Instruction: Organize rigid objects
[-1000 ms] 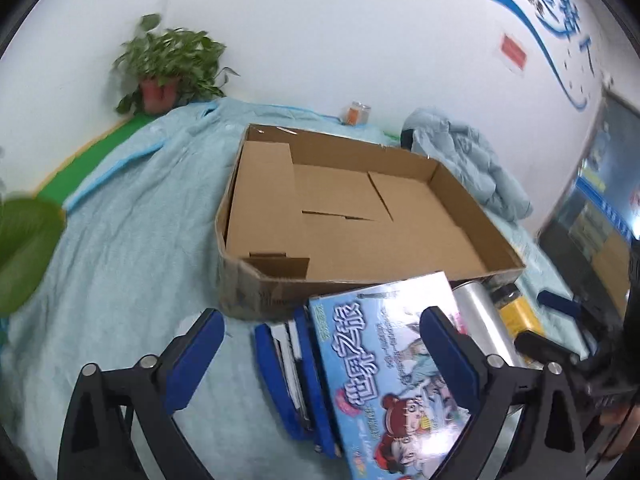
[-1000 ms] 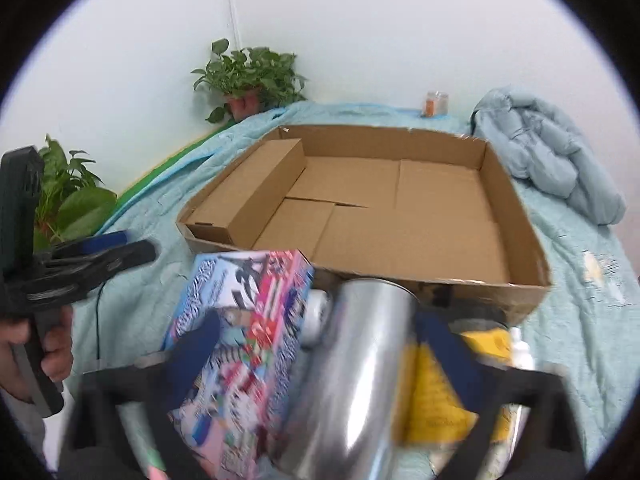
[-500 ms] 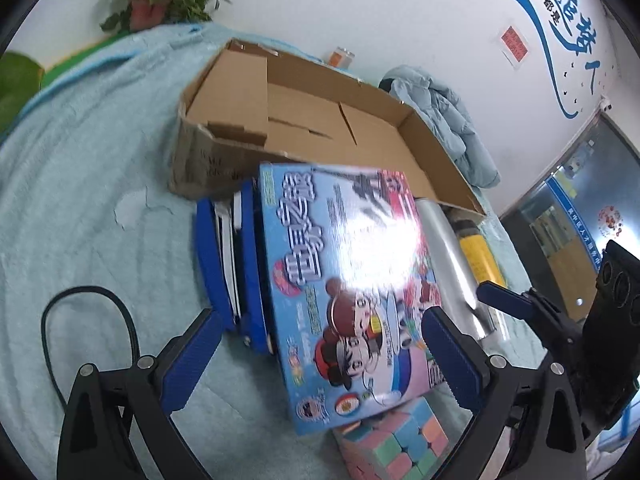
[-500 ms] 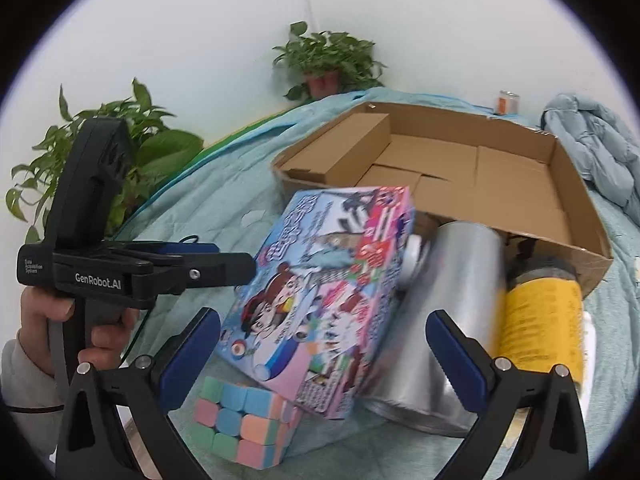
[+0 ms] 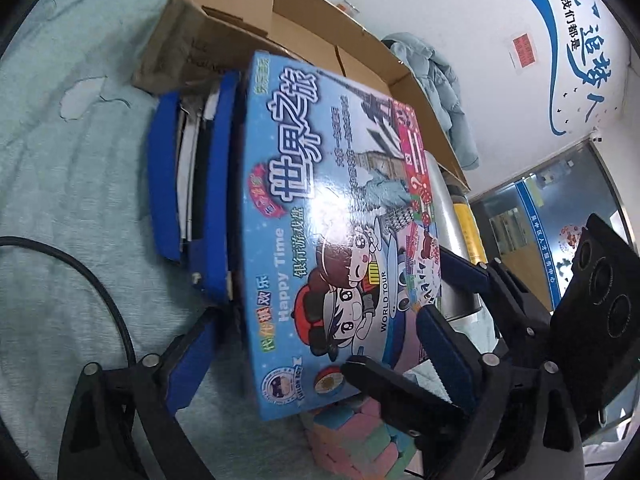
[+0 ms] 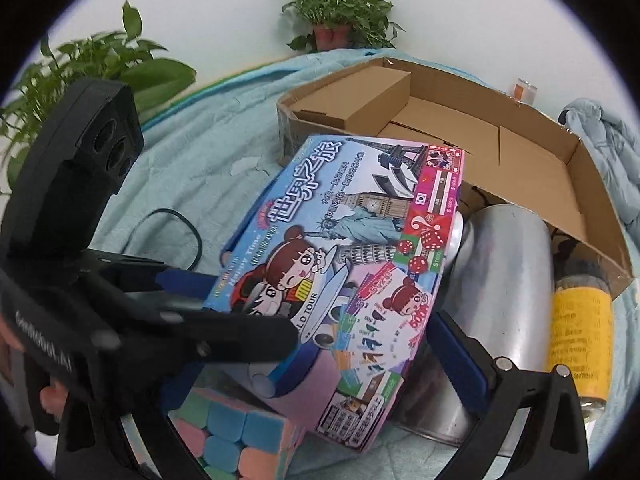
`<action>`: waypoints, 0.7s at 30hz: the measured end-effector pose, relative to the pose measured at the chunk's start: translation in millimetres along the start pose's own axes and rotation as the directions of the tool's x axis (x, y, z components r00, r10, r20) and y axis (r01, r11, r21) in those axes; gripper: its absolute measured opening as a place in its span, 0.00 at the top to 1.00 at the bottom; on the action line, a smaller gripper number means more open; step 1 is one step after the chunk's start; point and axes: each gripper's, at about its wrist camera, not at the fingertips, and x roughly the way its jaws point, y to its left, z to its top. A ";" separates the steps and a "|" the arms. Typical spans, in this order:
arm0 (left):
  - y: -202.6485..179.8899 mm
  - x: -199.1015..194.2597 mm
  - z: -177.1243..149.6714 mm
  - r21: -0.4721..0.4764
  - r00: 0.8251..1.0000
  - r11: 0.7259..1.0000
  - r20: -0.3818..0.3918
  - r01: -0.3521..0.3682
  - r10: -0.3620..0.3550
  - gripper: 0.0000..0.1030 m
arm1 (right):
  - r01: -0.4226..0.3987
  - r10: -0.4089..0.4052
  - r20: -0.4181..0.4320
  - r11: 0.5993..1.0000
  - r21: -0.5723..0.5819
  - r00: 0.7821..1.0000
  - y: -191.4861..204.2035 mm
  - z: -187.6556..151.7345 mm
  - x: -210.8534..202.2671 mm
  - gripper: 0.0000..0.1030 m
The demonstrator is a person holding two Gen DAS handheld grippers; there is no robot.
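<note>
**Blue game box between two spread grippers**

Blue and glossy, the board game box (image 5: 332, 216) lies tilted on top of a pile on the teal blanket (image 5: 68, 184), just in front of the open cardboard box (image 6: 496, 136). Its left edge rests over a blue folder (image 5: 192, 168) stuffed with papers, and its right edge leans against a shiny metal can (image 6: 504, 280) lying on its side. A pastel puzzle cube (image 6: 232, 436) sits at the near corner of the game box, partly tucked under it.

The left gripper (image 5: 316, 352) is spread wide, one blue pad (image 5: 192, 364) low beside the game box's left edge and the other on the right side, so the near end of the box sits between them; whether either pad touches it cannot be told. The right gripper (image 6: 360, 364) is also spread, its right blue pad (image 6: 460, 360) down between the game box and the metal can, while its left finger is hidden behind the left gripper's body, which crosses the right wrist view. It pinches nothing that can be seen.

Beyond the can lies a yellow-labelled bottle (image 6: 580, 320), beside the cardboard box wall. A black cable (image 5: 92, 280) curls over the blanket to the left. Farther back are a crumpled pale blue jacket (image 5: 436, 76), a potted plant (image 6: 340, 12) against the white wall, and a second leafy plant (image 6: 92, 68) at the left.
</note>
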 end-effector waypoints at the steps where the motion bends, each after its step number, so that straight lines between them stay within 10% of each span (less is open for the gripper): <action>1: 0.6 2.7 0.3 -0.001 1.000 1.000 -0.002 -0.007 0.007 0.12 | 0.016 -0.016 -0.006 1.000 -0.007 1.000 1.4 0.8 2.4 0.00; 21: -24.6 -34.7 -0.3 0.115 0.982 0.976 0.032 -0.187 0.185 0.25 | 0.012 -0.014 0.029 0.998 0.066 0.999 7.4 -5.4 1.2 0.00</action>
